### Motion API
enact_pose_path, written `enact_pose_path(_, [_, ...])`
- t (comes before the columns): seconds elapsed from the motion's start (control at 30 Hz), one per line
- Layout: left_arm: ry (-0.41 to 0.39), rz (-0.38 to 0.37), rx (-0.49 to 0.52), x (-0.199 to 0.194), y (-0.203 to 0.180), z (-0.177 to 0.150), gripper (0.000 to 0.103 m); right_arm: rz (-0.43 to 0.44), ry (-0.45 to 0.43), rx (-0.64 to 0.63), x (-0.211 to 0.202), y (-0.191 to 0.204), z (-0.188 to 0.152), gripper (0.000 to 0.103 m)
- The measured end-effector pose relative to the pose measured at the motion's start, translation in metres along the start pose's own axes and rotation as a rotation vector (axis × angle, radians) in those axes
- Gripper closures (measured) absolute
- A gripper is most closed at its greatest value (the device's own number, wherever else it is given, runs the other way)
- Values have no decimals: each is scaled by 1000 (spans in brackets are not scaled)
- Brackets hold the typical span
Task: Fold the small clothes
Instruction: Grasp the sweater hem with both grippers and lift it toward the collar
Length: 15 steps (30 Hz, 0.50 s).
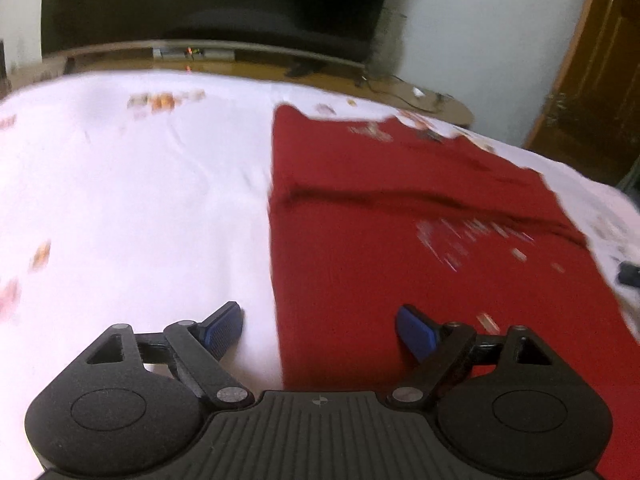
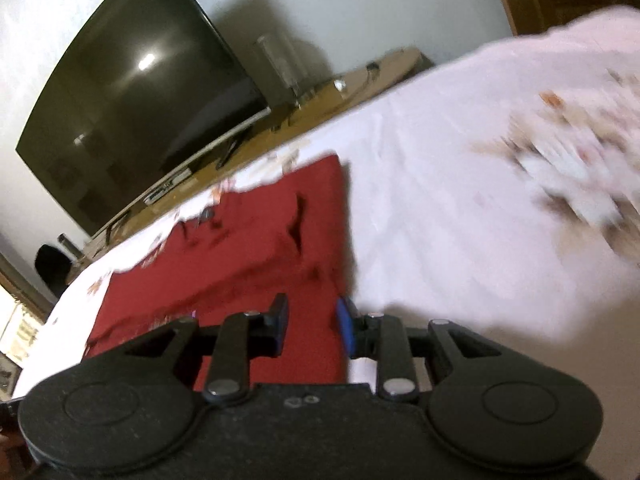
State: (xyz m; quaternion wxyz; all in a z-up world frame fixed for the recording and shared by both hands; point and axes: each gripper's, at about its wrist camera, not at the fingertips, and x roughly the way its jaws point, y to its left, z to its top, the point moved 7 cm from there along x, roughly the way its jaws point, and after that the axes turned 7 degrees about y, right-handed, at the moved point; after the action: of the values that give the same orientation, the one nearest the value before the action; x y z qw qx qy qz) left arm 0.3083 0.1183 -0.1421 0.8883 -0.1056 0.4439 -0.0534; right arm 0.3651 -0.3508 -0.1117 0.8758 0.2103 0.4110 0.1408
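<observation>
In the left wrist view, the left gripper (image 1: pixel 320 330) has its jaws wide apart over the left edge of the red garment (image 1: pixel 400 220), which lies flat on the white bedsheet (image 1: pixel 140 180). In the right wrist view, the right gripper (image 2: pixel 312 326) has jaws narrowly parted, holding nothing, above the garment's right edge.

The shirt (image 1: pixel 400 248) is deep red with a pale, blurred print on its front and another small pale mark near its far edge. The bedsheet (image 1: pixel 140 184) is white with scattered orange and brown motifs. Both tools, left (image 1: pixel 319 330) and right (image 2: pixel 312 326), are black with blue finger pads (image 1: pixel 416 336). The TV (image 2: pixel 136 92) screen is black, the wall (image 1: pixel 480 20) pale grey-white, and the door (image 1: pixel 600 64) brown wood.
</observation>
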Motion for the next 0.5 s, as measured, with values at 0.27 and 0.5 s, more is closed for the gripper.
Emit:
enact_pose_path(0.27, [50,-199,-138,-47,-3,-68,19,78,125,182,-55,-22,-87,59])
enact_pose_path(0.5, [69,-378,-242,-78,-9,-129,21,157,183,264,-91,-2,-157,60])
